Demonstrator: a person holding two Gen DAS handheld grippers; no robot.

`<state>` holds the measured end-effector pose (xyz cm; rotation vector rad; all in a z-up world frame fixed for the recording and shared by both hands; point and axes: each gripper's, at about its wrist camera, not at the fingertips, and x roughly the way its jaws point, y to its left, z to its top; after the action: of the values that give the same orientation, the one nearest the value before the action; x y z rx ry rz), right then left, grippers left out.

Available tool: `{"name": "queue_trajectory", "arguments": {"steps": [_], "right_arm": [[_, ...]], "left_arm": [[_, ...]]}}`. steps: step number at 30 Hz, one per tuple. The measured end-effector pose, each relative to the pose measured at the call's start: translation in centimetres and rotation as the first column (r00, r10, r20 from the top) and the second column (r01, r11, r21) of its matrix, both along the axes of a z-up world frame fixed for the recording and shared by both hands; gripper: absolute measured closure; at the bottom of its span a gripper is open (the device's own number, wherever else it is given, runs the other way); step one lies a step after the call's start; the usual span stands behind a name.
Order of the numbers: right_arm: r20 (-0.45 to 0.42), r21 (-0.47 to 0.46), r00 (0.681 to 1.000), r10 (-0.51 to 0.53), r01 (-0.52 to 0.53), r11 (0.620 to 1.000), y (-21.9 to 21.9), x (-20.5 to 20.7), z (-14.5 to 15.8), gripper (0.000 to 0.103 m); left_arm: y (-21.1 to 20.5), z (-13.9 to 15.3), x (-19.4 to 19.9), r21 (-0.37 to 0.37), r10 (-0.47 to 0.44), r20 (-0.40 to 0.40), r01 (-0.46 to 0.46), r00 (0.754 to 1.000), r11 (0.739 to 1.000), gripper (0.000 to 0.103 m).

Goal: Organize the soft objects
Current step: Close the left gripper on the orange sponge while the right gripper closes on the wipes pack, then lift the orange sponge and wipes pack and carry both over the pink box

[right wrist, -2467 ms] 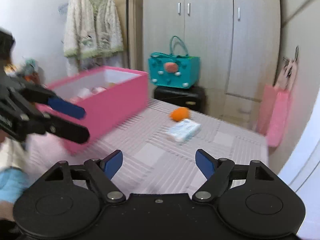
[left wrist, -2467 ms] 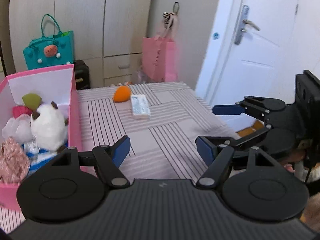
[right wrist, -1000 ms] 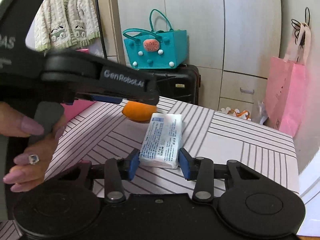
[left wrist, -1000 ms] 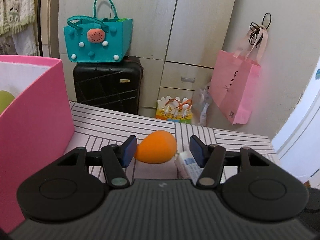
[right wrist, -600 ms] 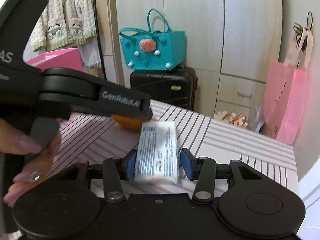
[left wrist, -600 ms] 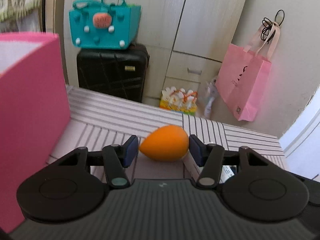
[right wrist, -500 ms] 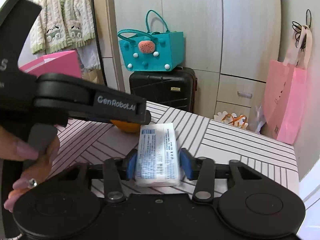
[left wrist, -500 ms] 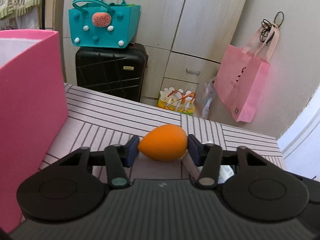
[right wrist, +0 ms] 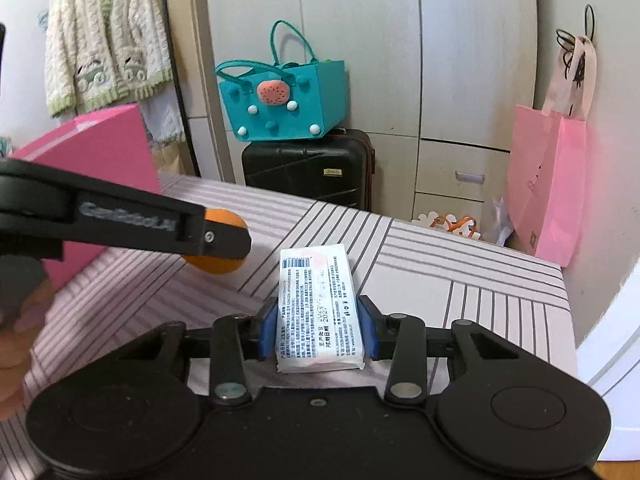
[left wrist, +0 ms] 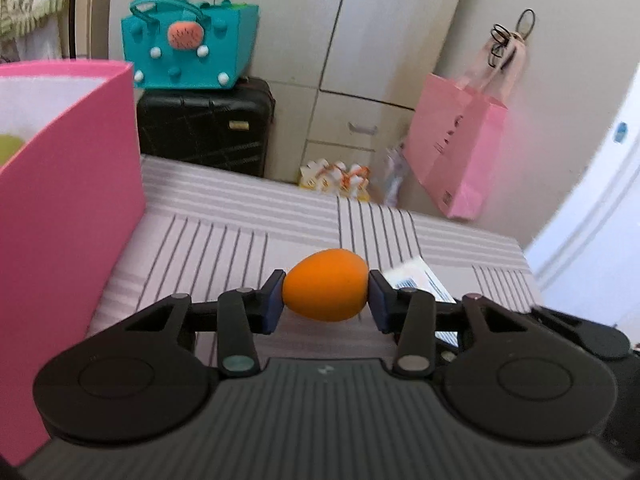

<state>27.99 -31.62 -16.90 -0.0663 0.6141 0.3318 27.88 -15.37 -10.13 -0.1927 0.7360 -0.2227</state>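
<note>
**Both tongs loaded, the pink box comes next**

We have a soft thing in each pair of tongs. Our left tongs (left wrist: 326,294) have just been closing, and their blue pads now press on both ends of the orange egg-shaped sponge (left wrist: 326,290), which bulges a little between them. Our right tongs (right wrist: 318,330) are clamped across the near end of the white tissue pack (right wrist: 318,308), with its printed label facing up and its far end reaching out toward the back edge of the table (right wrist: 460,280).

Both things sit over the middle of the striped table. We cannot tell for sure whether either has left the cloth; the sponge looks just clear of it in the left wrist view, while the pack still seems to lie flat. The two are near each other, sponge to the left of the pack.

We judge the grasping step to be done, or all but done, and the carrying step about to start. The pink box (left wrist: 68,184) stands at the left edge of the table, tall-walled and open at the top, and a green thing (left wrist: 10,148) shows inside it.

The next move calls for a lift high enough to clear that wall, then a swing leftward. The left tongs are closer to the box, so they should go first. That keeps the two from crossing.
</note>
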Motion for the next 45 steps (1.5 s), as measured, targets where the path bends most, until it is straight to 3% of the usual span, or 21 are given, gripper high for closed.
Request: {"name": "queue_trajectory", "arguments": {"steps": [15,23,28,32,38,45], "right_arm": [[0.007,0.046,0.996,-0.093,0.093,0.995,-0.2,-6.4,0.4,0.058],[0.006,0.030,0.998,-0.067,0.067,0.997,0.6,-10.3,1.6,0.058],[-0.002,-0.003,0.999,-0.050,0.050,0.999,1.4,-13.1,2.2,0.058],[-0.043,-0.011,0.999,-0.018,0.018,1.000,2.3,-15.2,2.8,0.058],[-0.097,-0.036,0.995,0.036,-0.040,0.999,3.8,-18.3,4.3,0.058],[-0.165,-0.004,0.980,0.110,-0.112,0.994,5.0,-19.9,5.7,0.058]], "left_arm": [[2.5,1.0,-9.5,0.033,-0.150,0.075,0.148,0.986,0.988,0.061],[5.3,0.9,-13.0,-0.049,-0.269,0.030,0.270,0.963,0.962,0.061],[7.2,1.3,-15.1,-0.057,-0.312,0.013,0.313,0.950,0.948,0.061],[9.0,2.1,-17.0,-0.104,-0.378,0.021,0.378,0.926,0.920,0.061],[11.5,3.1,-19.5,-0.098,-0.454,-0.024,0.450,0.891,0.888,0.061],[15.2,4.1,-21.1,-0.101,-0.445,-0.056,0.438,0.894,0.893,0.061]]}}
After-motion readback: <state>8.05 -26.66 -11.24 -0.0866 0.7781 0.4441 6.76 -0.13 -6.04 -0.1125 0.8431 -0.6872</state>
